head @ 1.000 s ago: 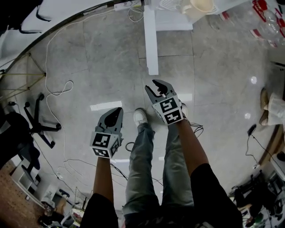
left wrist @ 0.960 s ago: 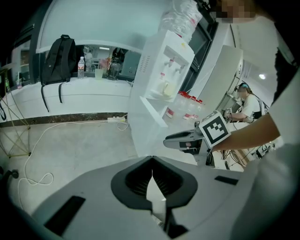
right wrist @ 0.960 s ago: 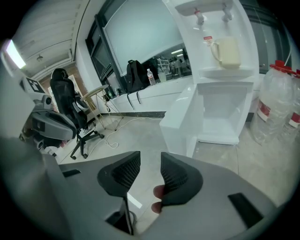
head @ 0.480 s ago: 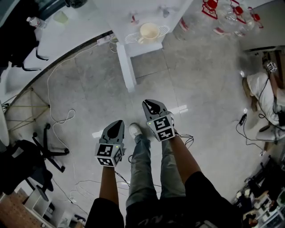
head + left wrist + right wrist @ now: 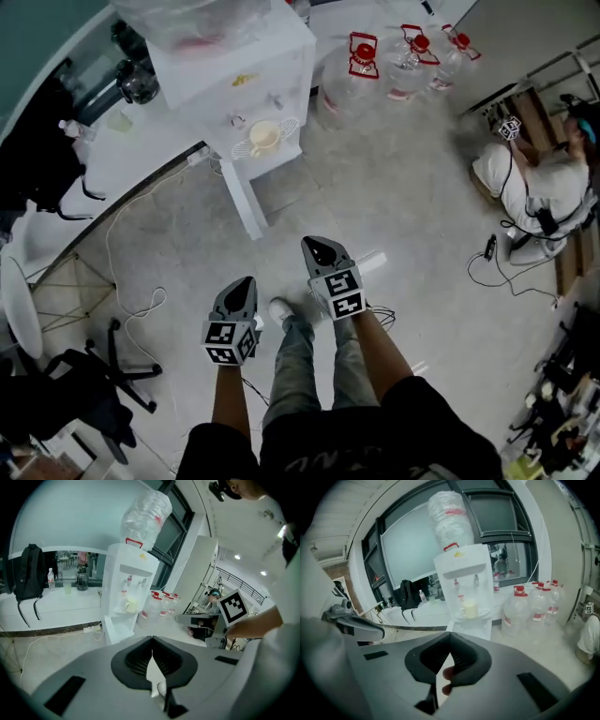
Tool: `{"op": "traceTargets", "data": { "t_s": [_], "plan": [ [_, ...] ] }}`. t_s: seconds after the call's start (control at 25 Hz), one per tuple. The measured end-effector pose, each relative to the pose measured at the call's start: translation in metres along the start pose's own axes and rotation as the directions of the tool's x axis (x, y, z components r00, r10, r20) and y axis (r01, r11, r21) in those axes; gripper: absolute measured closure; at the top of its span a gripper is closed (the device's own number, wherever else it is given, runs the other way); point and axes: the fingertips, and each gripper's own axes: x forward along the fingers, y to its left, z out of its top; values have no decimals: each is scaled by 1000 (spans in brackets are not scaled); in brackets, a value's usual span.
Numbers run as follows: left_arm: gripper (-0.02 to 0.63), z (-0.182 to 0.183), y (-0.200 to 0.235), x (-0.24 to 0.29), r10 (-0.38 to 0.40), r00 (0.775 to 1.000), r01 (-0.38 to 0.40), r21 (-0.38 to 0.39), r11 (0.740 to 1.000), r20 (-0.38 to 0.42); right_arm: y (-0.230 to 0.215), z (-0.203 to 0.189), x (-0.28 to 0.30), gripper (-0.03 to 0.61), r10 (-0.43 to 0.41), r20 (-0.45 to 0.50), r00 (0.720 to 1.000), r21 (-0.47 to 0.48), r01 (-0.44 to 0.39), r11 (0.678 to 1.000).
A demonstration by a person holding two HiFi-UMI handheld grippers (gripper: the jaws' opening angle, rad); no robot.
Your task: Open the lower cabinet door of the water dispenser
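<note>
The white water dispenser (image 5: 239,70) stands at the top of the head view, with a clear bottle on top and a cream cup (image 5: 264,137) on its drip tray. Its lower cabinet door (image 5: 241,199) shows as a narrow white panel below the tray. Both grippers hang above the floor in front of the person's legs, well short of the dispenser. My left gripper (image 5: 246,281) is shut and holds nothing. My right gripper (image 5: 314,246) has just closed, also on nothing. The dispenser (image 5: 129,585) (image 5: 466,578) sits ahead of the left gripper (image 5: 152,638) and the right gripper (image 5: 451,634).
Several water jugs with red caps (image 5: 394,56) stand right of the dispenser. A person (image 5: 534,192) sits on the floor at the right. White cables (image 5: 131,272) trail over the floor at the left, near an office chair (image 5: 103,375). A black backpack (image 5: 28,573) rests on the counter.
The head view has tilted up, so the whole dispenser now shows. Both grippers have risen. The right gripper's jaws, open a second ago, have closed on nothing.
</note>
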Motion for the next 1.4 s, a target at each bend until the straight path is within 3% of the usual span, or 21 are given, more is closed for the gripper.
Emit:
{"op": "traceTargets", "data": {
  "t_s": [0.32,0.56,0.92,1.4],
  "plan": [
    [601,62,-19,-47,0,997,-1,13,1000,81,4,75,-71,565,-76,97,992,-24,78,997],
    [601,100,-22,-79,-6,993,-2,66,998,118,27,118,-119,565,-99,158,982,-129,120,984],
    [601,173,-35,-118,-18,972,-16,142,990,234,37,170,-172,565,-169,265,949,-97,200,975],
    [601,237,-47,-160,-30,935,-40,190,981,352,46,234,-234,565,-206,390,897,-103,265,959]
  ]
}}
